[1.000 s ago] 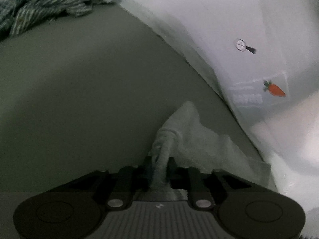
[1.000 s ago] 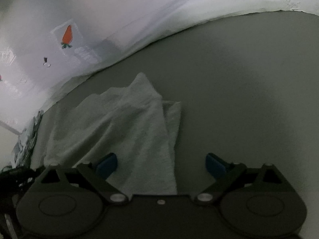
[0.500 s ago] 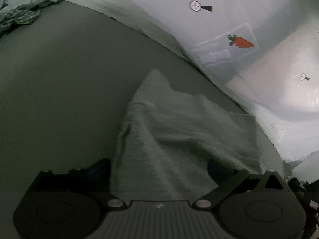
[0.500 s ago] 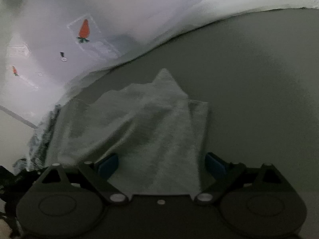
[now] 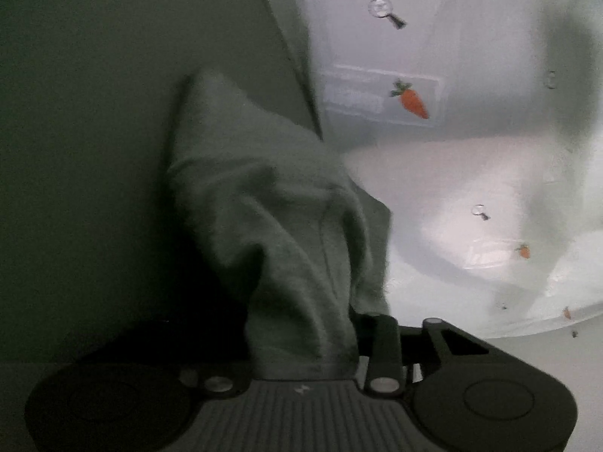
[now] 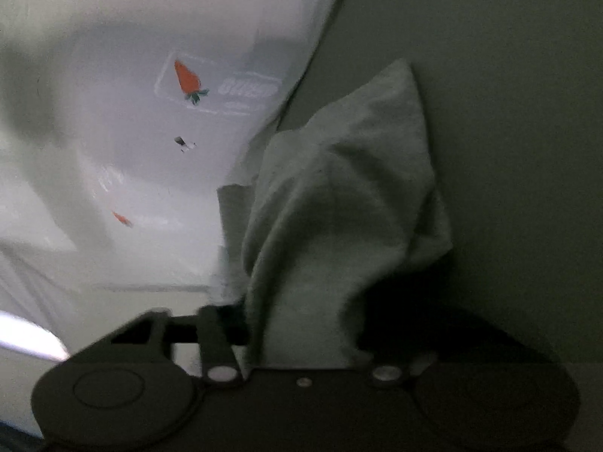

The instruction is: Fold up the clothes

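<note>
- Left tool (image 5: 301,342): jaws drawn close together, clamped on a bunched edge of the grey cloth (image 5: 271,203).
- Grey cloth: hangs in folds between both tools, over the dark counter (image 5: 94,132).
- White sheet (image 5: 433,173) with a carrot print (image 5: 412,101): beside the counter.
- Right tool (image 6: 305,339): jaws narrowed, gripping the cloth's other edge.

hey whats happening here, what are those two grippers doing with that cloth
A person is folding laundry with a handheld gripper in each hand. Both the left gripper and the right gripper are clamped on the same small grey-green cloth, which bunches up between their fingers and stands off the dark surface. Beside it lies a white sheet printed with carrots. The cloth looks gathered mid-fold rather than laid flat, so the fold isn't finished.
</note>
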The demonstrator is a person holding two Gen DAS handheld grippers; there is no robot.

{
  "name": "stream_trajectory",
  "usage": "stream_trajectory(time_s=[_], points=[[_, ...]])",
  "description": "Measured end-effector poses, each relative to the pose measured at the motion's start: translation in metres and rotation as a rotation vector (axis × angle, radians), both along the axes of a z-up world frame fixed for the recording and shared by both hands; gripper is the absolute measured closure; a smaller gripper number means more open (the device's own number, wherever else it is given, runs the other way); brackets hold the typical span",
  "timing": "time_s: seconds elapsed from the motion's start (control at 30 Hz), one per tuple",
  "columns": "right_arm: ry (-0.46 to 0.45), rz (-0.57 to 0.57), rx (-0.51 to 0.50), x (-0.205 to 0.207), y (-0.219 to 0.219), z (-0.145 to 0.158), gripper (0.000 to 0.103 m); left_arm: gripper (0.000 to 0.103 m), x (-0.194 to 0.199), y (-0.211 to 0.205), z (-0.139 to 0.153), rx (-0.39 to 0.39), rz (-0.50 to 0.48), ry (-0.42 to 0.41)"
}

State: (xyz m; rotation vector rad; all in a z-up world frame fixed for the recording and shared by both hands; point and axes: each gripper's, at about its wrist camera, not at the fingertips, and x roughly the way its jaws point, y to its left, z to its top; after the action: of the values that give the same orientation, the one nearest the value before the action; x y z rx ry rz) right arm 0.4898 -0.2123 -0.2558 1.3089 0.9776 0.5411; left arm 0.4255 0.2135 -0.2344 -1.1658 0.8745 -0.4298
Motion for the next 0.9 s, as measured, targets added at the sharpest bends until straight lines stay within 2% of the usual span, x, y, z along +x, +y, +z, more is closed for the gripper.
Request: stream_trajectory(time_s=[0.03,0.1,0.33,0.57,0.7,0.9], points=[[0.016,-0.030,0.072,-0.009,0.001,-0.001,0.060,0.065,-0.003,-0.003,0.008,0.003,-0.016,-0.011],[0.015,-0.070,0.140,-0.030,0.002,0.007,0.061,0.065,-0.010,-0.009,0.023,0.008,-0.047,-0.033],[-0.117,-0.191,0.251,-0.114,-0.020,0.071,0.061,0.065,-0.052,-0.030,0.087,-0.031,-0.154,-0.203],[-0.273,-0.359,0.266,-0.202,-0.043,0.140,0.061,0.065,-0.073,-0.072,0.145,-0.084,-0.309,-0.377],[-0.303,-0.476,0.253,-0.254,-0.062,0.166,0.061,0.065,-0.080,-0.108,0.161,-0.137,-0.411,-0.418],[-0.371,-0.672,0.234,-0.338,-0.113,0.188,0.061,0.065,-0.093,-0.193,0.177,-0.212,-0.580,-0.475]])
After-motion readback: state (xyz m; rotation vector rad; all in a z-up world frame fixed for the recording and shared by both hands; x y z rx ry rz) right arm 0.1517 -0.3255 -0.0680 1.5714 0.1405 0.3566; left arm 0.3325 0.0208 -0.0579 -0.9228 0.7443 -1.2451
